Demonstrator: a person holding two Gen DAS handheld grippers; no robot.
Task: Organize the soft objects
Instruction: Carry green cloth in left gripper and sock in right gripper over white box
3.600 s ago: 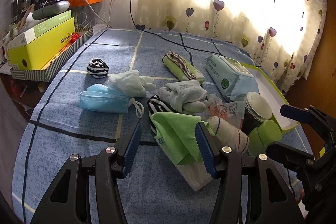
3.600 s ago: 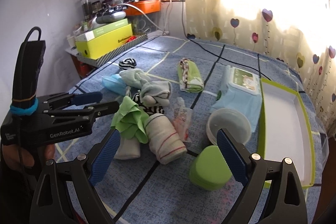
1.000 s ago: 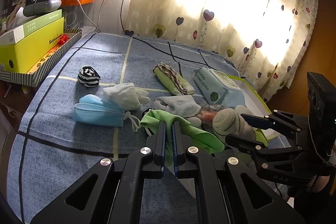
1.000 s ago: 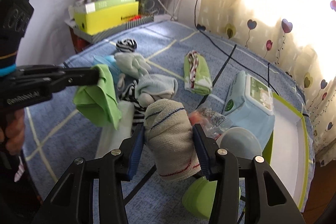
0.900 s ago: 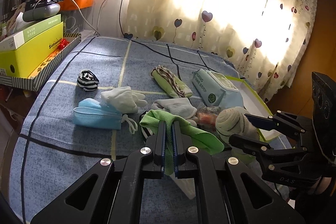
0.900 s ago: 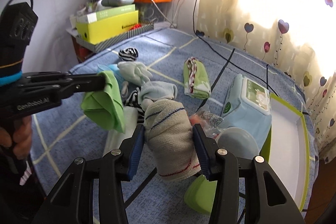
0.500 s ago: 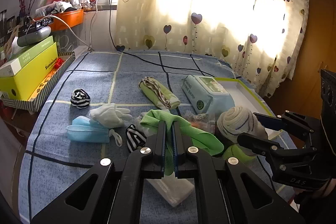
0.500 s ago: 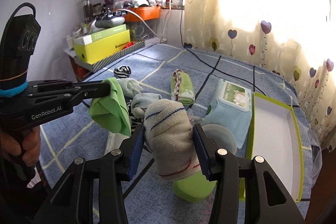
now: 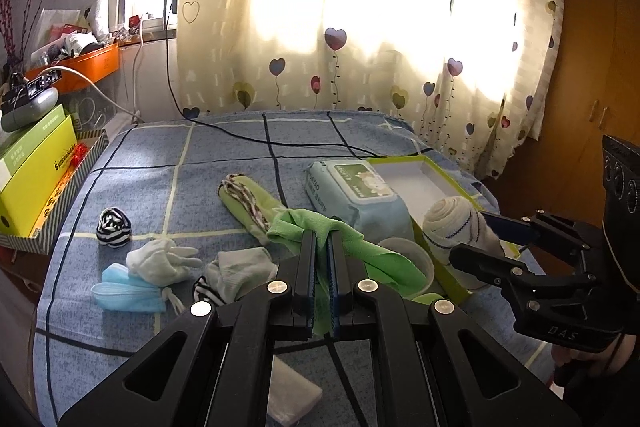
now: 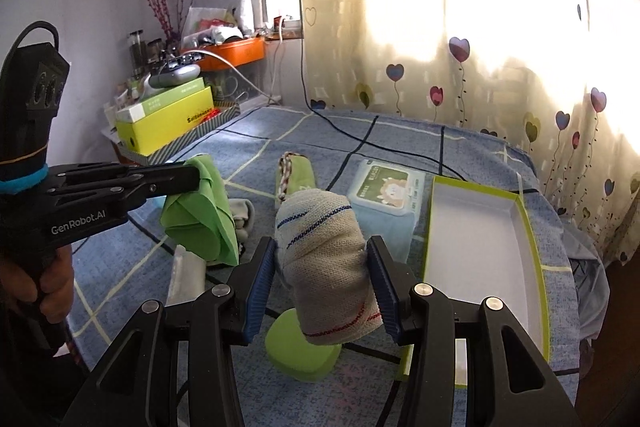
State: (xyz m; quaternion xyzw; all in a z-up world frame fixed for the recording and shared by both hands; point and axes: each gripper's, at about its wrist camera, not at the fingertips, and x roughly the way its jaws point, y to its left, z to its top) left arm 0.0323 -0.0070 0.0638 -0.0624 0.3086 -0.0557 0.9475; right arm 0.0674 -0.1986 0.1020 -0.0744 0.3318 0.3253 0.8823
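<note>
My left gripper (image 9: pixel 322 239) is shut on a green cloth (image 9: pixel 360 247) that hangs in the air above the bed; the same cloth (image 10: pixel 200 219) shows in the right wrist view under the left gripper (image 10: pixel 192 175). My right gripper (image 10: pixel 322 251) is shut on a rolled beige sock (image 10: pixel 328 263) with blue and red stripes, also lifted; in the left wrist view that sock (image 9: pixel 456 227) sits in the right gripper (image 9: pixel 476 239) near the open green-rimmed box (image 9: pixel 420 183). The box (image 10: pixel 480 247) lies white inside, just right of the sock.
On the blue checked bedspread (image 9: pixel 200 163) lie a wipes pack (image 9: pixel 356 191), a green rolled cloth (image 9: pixel 248 199), a striped sock ball (image 9: pixel 114 223), pale socks (image 9: pixel 160 263), a blue mask (image 9: pixel 124 291), a green lid (image 10: pixel 300 351). A yellow box (image 9: pixel 32 167) stands at left.
Both grippers have risen and swung right toward the open box, each carrying its item; the cloth and sock now hang higher above the bed, and the box shows nearer.
</note>
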